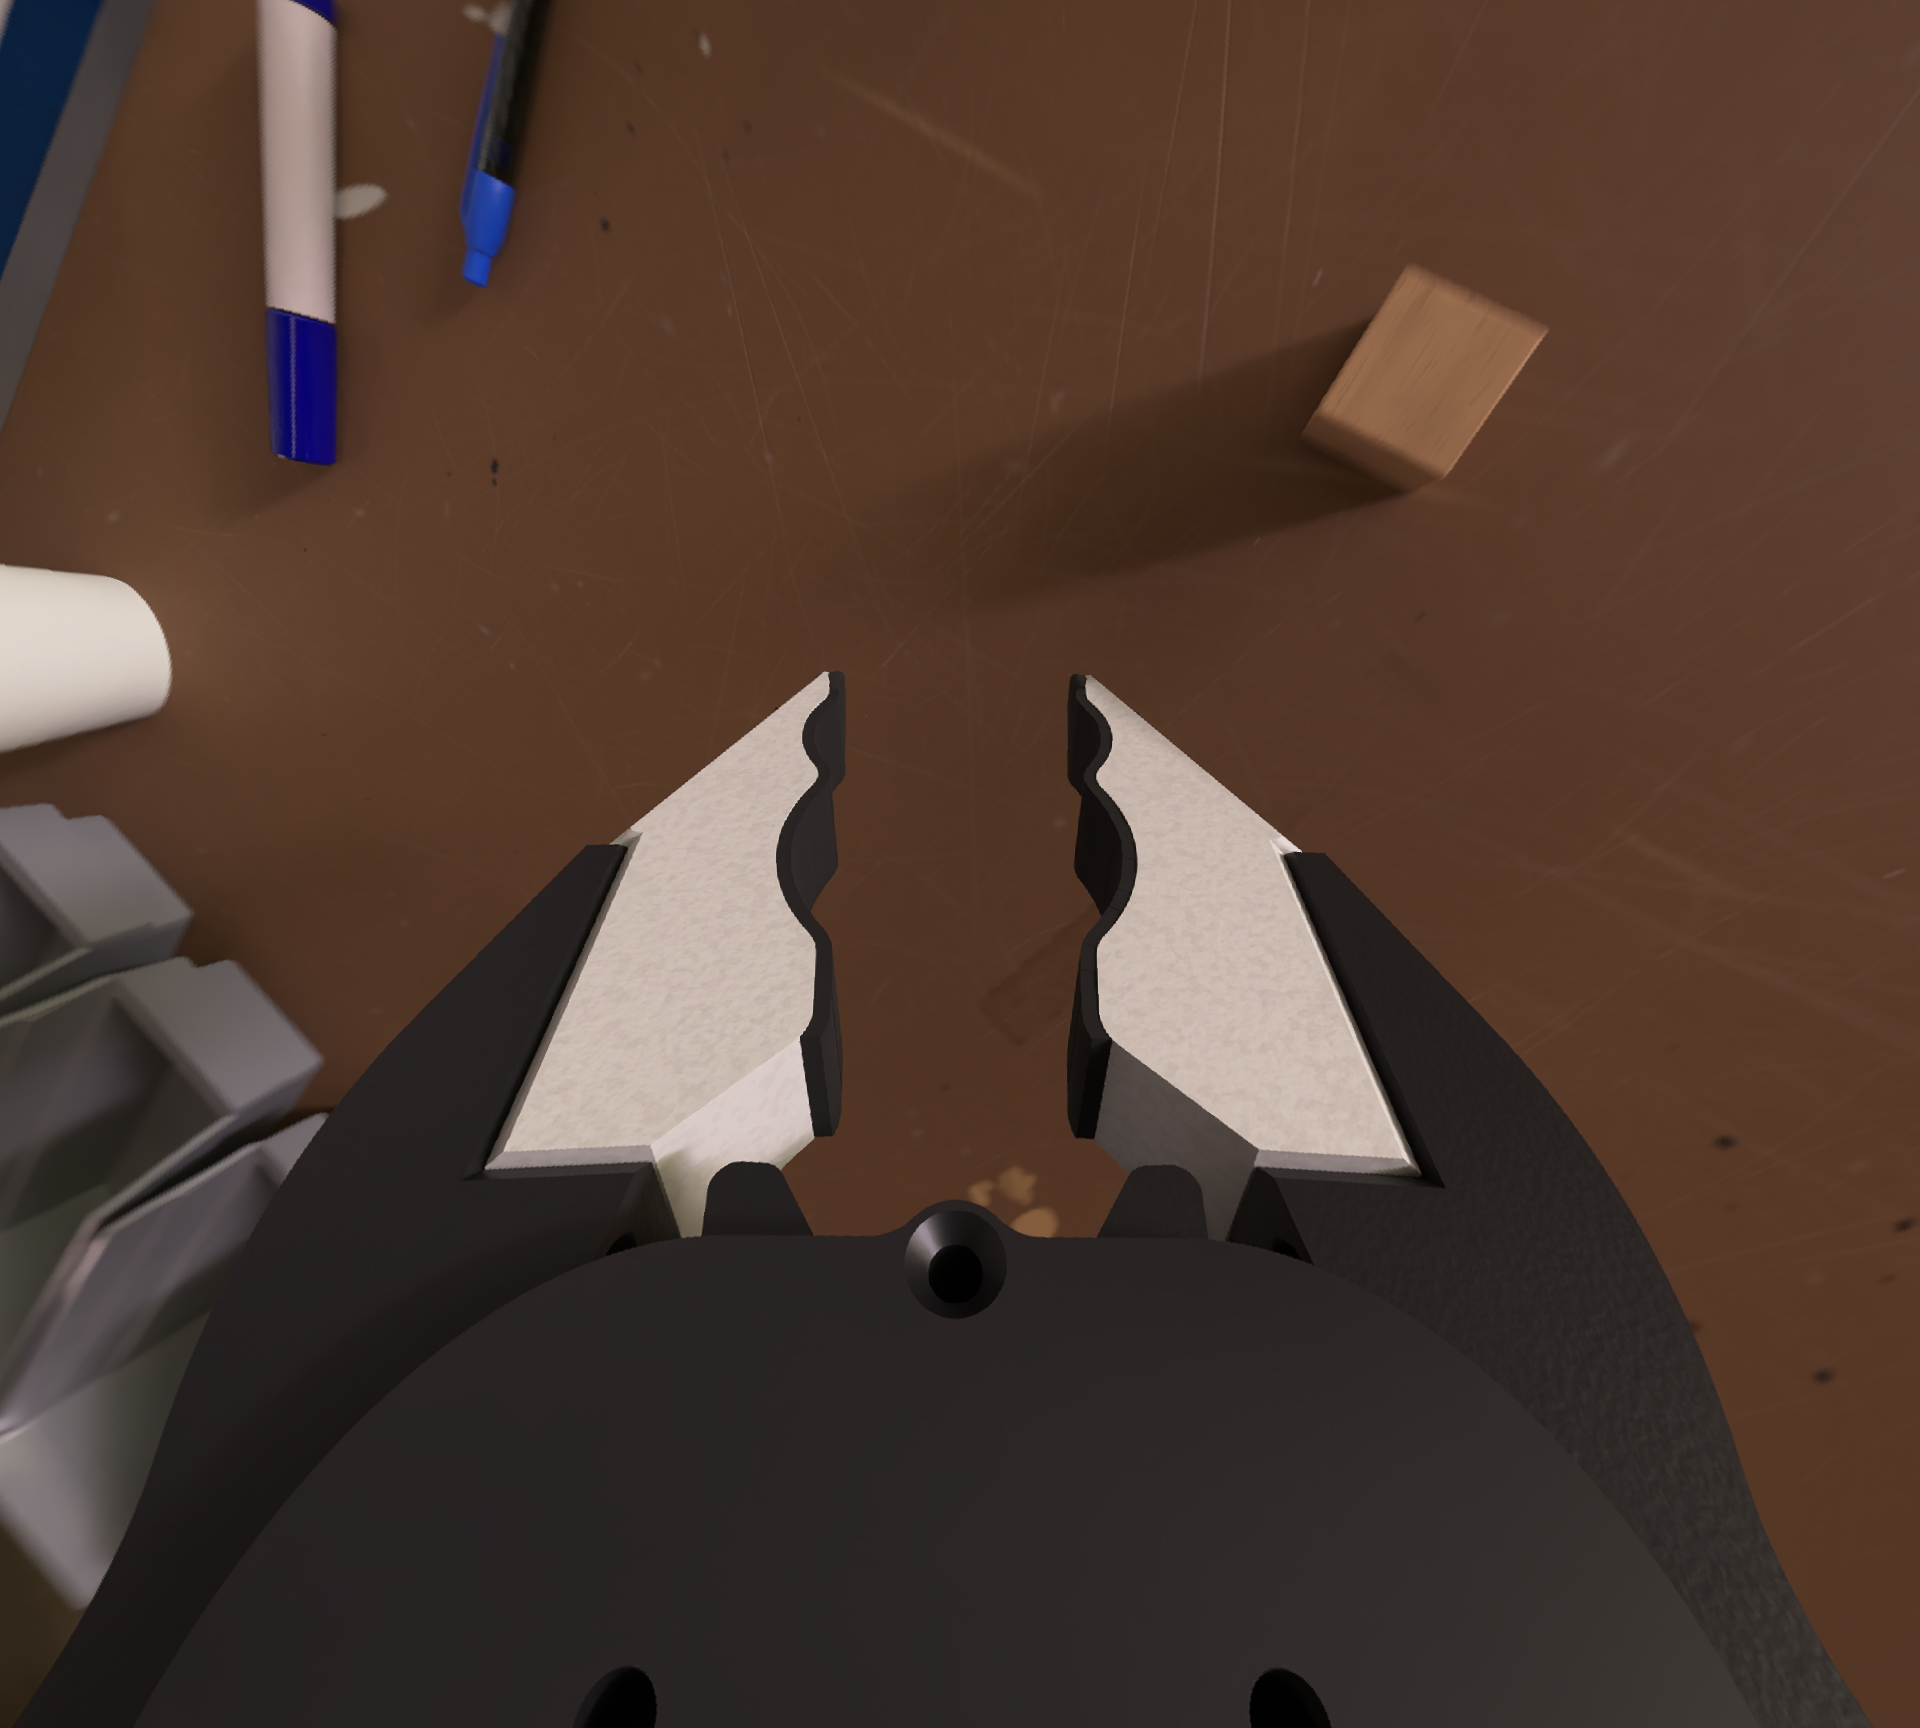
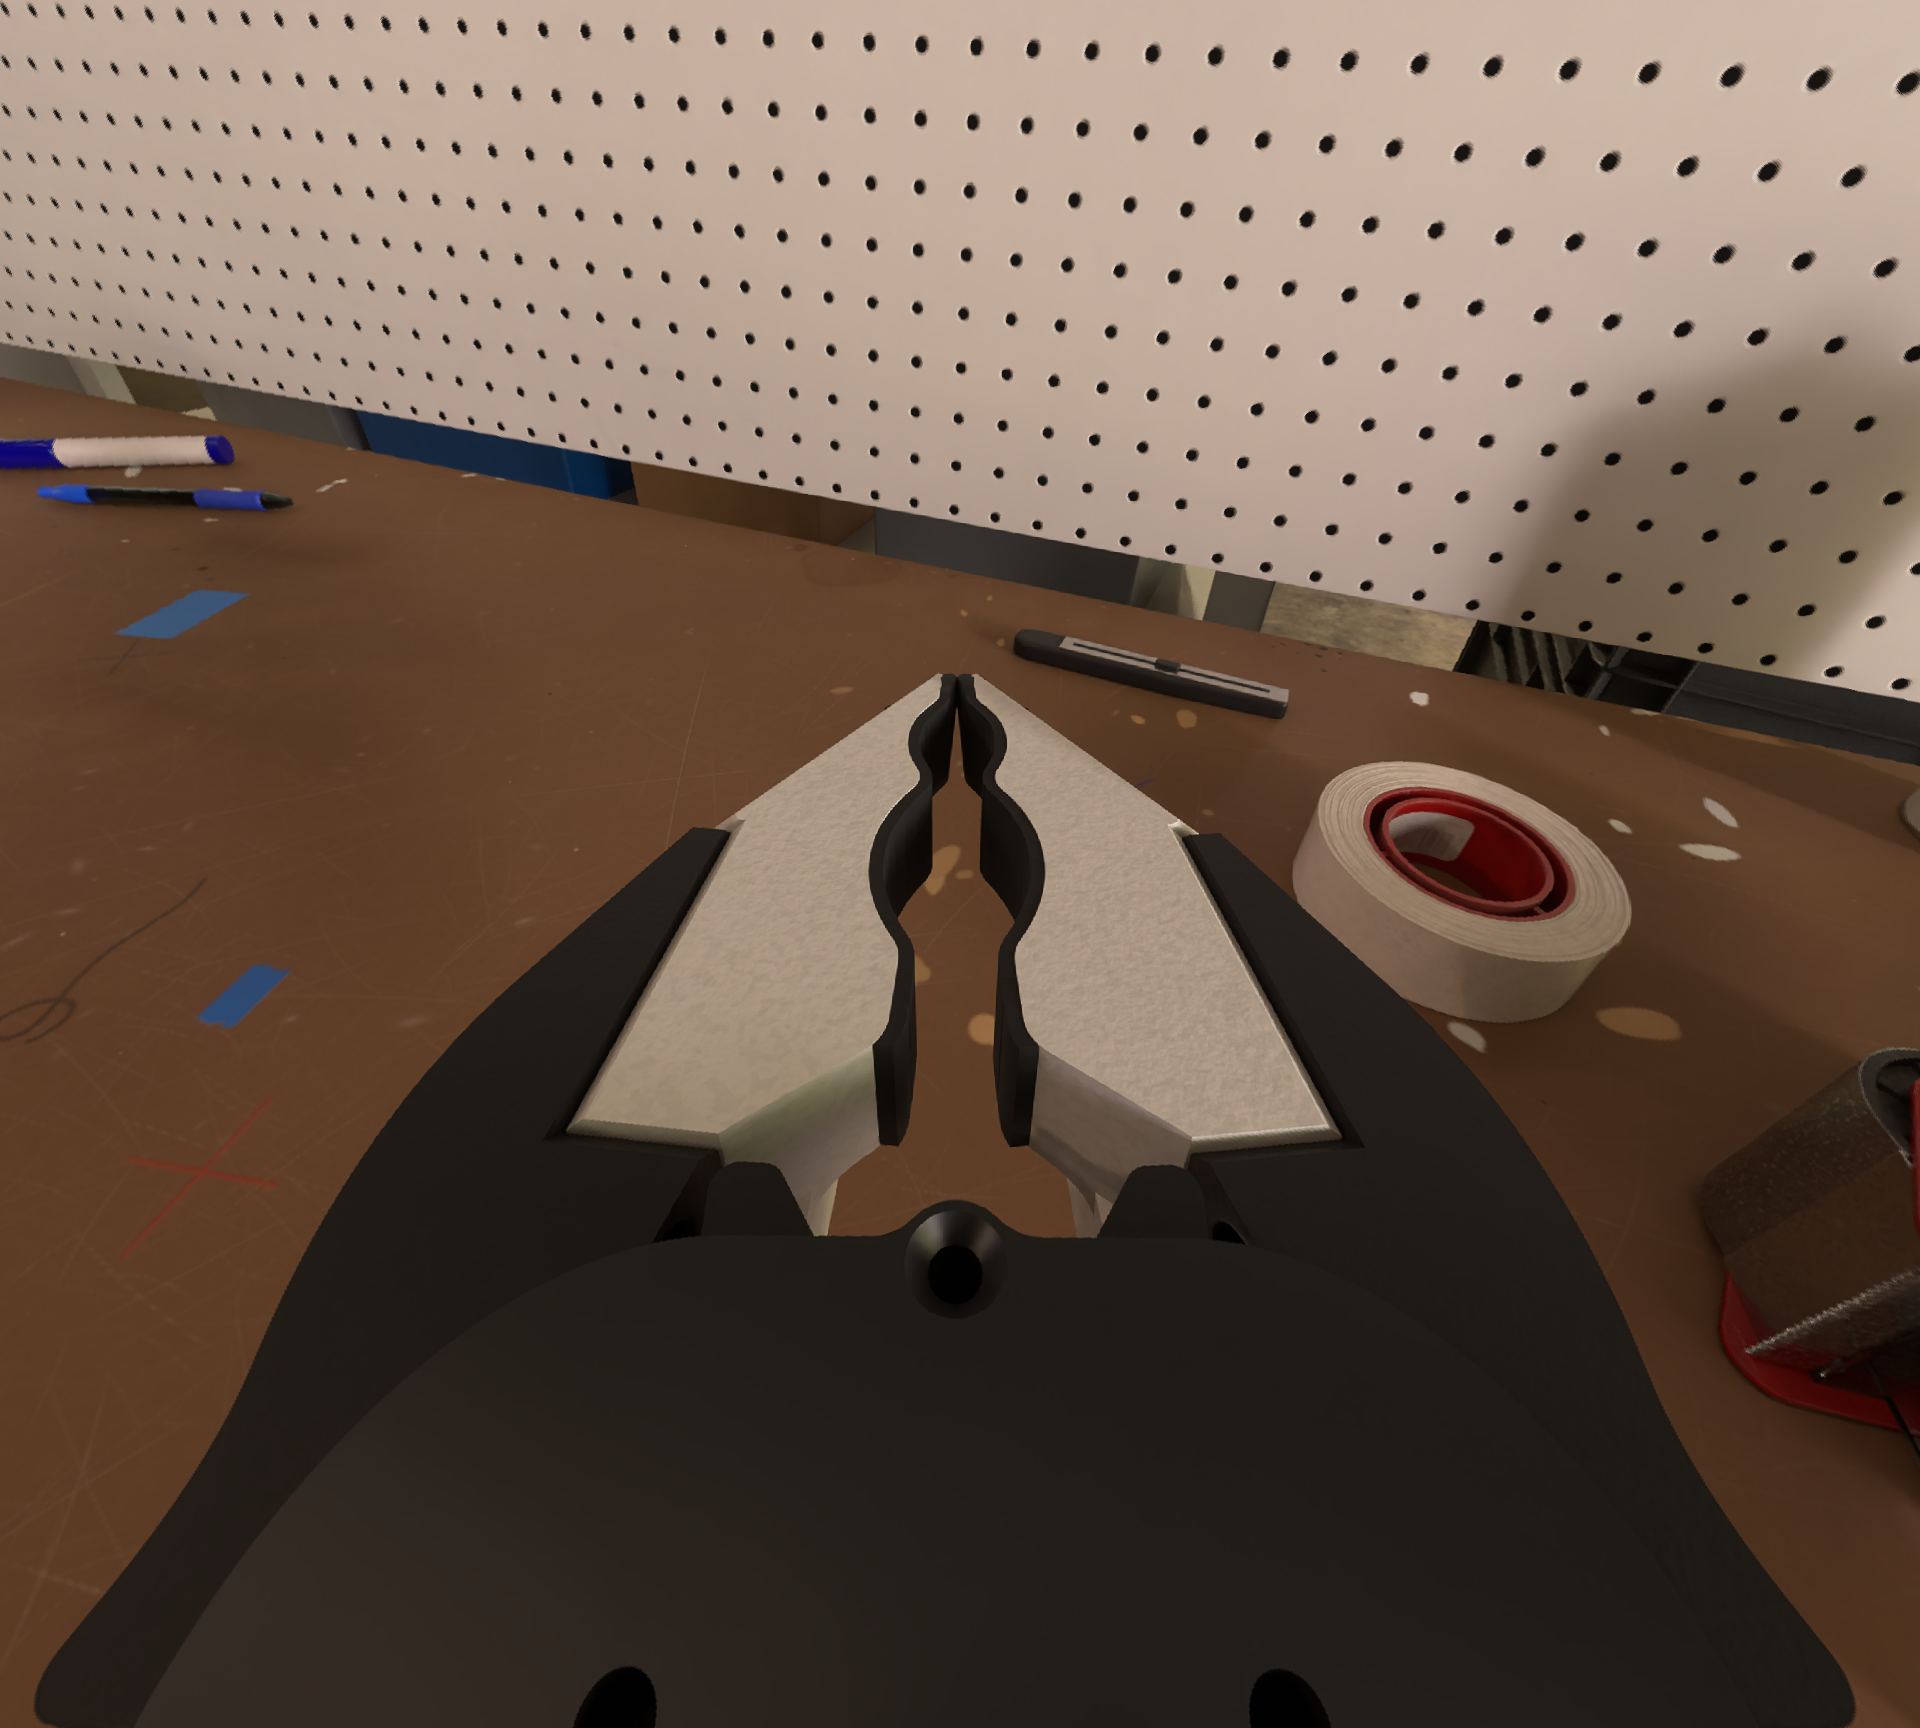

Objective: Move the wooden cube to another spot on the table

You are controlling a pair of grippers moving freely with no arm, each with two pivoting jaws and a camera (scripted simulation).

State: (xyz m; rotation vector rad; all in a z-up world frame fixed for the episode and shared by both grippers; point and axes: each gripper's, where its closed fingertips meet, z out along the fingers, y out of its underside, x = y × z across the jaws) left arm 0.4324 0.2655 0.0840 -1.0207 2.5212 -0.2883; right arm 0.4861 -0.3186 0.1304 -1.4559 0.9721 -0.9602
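The wooden cube rests on the brown table, ahead and to the right of my left gripper. The left gripper is open and empty, above the table, well short of the cube. My right gripper is shut with nothing between its fingertips, low over the table and facing a pegboard wall. The cube does not show in the right wrist view.
A white and blue marker and a blue pen lie at far left. A white cup and grey bins stand at left. A tape roll, a black utility knife, a red-based tool and the pegboard are by the right gripper.
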